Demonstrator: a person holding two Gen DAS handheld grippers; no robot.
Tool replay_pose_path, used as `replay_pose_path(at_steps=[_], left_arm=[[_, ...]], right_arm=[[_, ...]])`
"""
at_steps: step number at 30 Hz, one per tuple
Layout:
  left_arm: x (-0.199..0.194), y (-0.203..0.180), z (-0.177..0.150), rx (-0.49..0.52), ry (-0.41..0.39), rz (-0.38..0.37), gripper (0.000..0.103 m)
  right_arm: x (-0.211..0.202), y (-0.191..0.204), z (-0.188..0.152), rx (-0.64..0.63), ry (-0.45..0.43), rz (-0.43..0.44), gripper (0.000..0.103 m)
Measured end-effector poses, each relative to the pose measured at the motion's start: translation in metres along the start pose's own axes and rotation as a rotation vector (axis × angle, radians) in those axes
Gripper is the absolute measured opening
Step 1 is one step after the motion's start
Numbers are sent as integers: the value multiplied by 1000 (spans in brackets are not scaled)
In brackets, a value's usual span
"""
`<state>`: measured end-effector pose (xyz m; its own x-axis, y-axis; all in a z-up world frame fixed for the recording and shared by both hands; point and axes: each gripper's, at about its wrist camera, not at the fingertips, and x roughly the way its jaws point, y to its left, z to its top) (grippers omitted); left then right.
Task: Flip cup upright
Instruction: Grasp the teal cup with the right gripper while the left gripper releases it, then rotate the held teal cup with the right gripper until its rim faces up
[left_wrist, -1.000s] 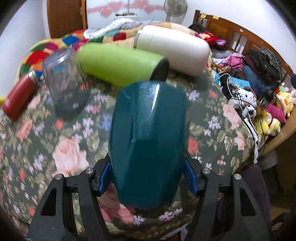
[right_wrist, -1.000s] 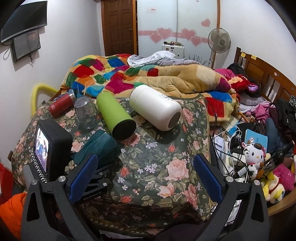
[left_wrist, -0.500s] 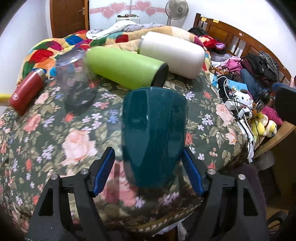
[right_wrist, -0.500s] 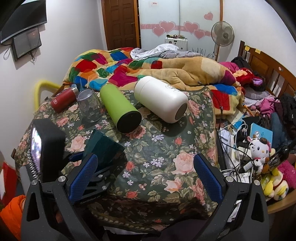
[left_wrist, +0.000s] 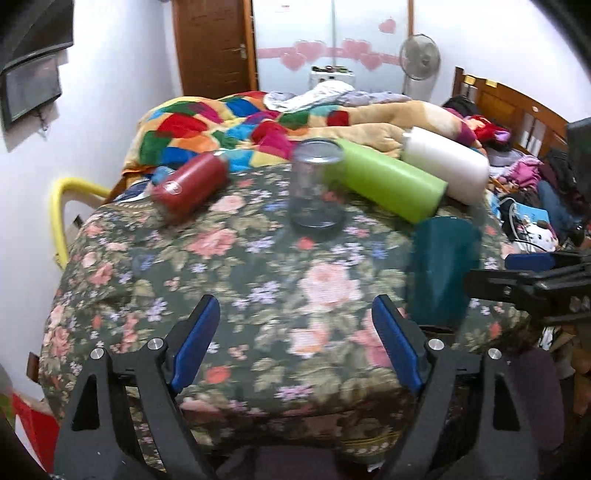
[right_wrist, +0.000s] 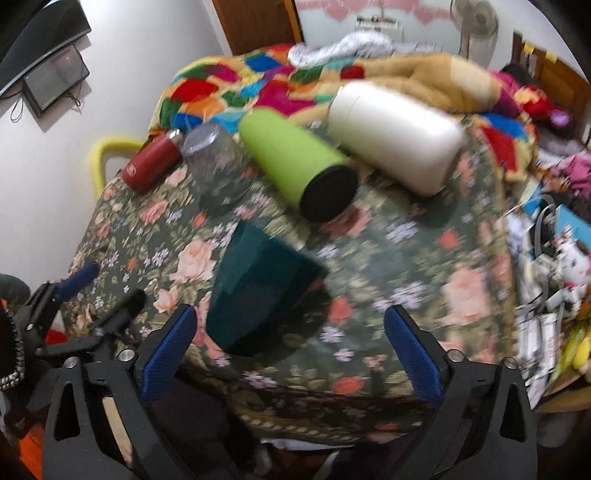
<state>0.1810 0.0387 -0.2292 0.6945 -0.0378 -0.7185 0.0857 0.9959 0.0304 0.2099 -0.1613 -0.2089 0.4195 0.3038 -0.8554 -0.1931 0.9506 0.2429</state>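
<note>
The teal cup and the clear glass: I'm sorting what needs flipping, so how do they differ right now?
The teal cup is opaque; the clear glass shows the floral cloth through it. The teal cup sits at the near edge of the table; the clear glass sits farther back, beside the green bottle. Both stand on the floral cloth, wider end down, and neither is gripped.

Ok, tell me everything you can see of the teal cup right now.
The teal cup is dark, glossy, opaque and faceted, plastic by the look. It stands on the floral cloth near the front edge, narrow closed end up, so it looks inverted; motion blur softens its outline. No gripper holds it: the left gripper is open beside it, the right gripper is open just before it. The green bottle lies behind, apart.
</note>
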Motion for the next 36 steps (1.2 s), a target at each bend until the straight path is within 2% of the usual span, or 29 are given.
replay_pose_path(at_steps=[7, 11, 13, 14, 18, 27, 32, 36], left_arm=[[-2, 17, -3, -40, -4, -2, 84], [-2, 19, -3, -54, -6, -10, 84], [-1, 18, -3, -60, -4, -17, 84], [-1, 19, -2, -61, -3, -21, 84], [-2, 16, 0, -57, -7, -24, 84], [-4, 8, 7, -47, -15, -36, 84], [-5, 8, 10, -52, -18, -37, 84], [-6, 9, 12, -55, -20, -40, 85]], right_arm=[[34, 5, 17, 46, 91, 41, 89], [46, 10, 26, 29, 118, 26, 86], [50, 13, 29, 13, 129, 21, 75], [52, 14, 31, 4, 137, 20, 73], [52, 16, 32, -27, 145, 16, 73], [20, 34, 43, -141, 45, -8, 73], [19, 38, 58, -161, 1, -23, 72], [24, 41, 60, -185, -2, -42, 72]])
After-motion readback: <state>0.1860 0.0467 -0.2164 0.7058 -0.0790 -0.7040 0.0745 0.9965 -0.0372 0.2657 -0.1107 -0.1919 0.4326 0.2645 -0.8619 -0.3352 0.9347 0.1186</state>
